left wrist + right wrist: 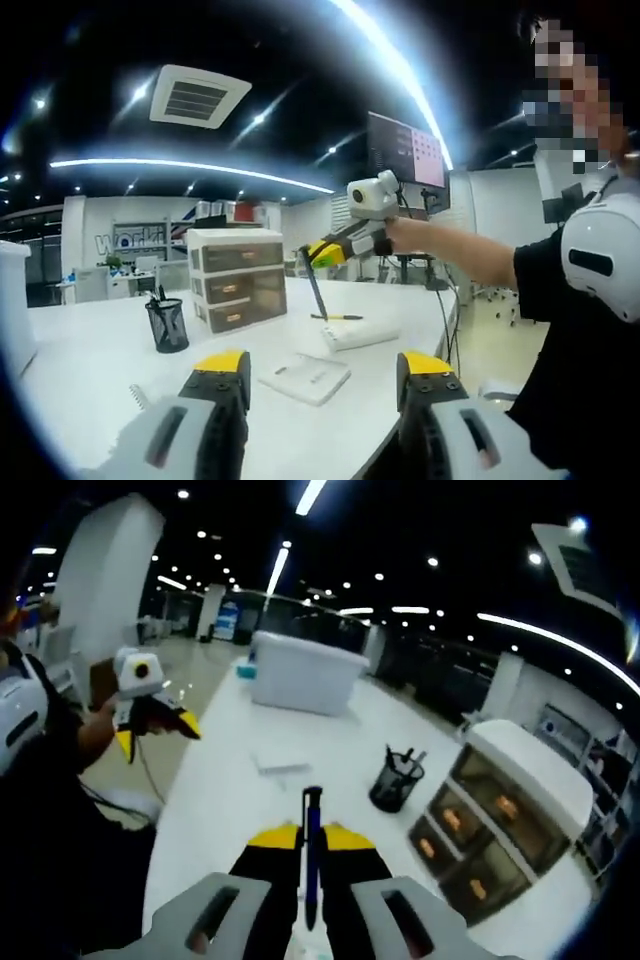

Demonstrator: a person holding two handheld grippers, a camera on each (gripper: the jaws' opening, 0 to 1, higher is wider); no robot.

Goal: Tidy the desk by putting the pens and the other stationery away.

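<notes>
Pen, dark blue, stood clamped between the closed yellow-tipped jaws of the right gripper, raised above the white desk; in the left gripper view it hung from that gripper over a white notebook bearing a second pen. Left gripper was held with jaws apart, gripping nothing. Black mesh pen holder stood beside a three-drawer organizer. A flat white case lay near the desk's edge.
</notes>
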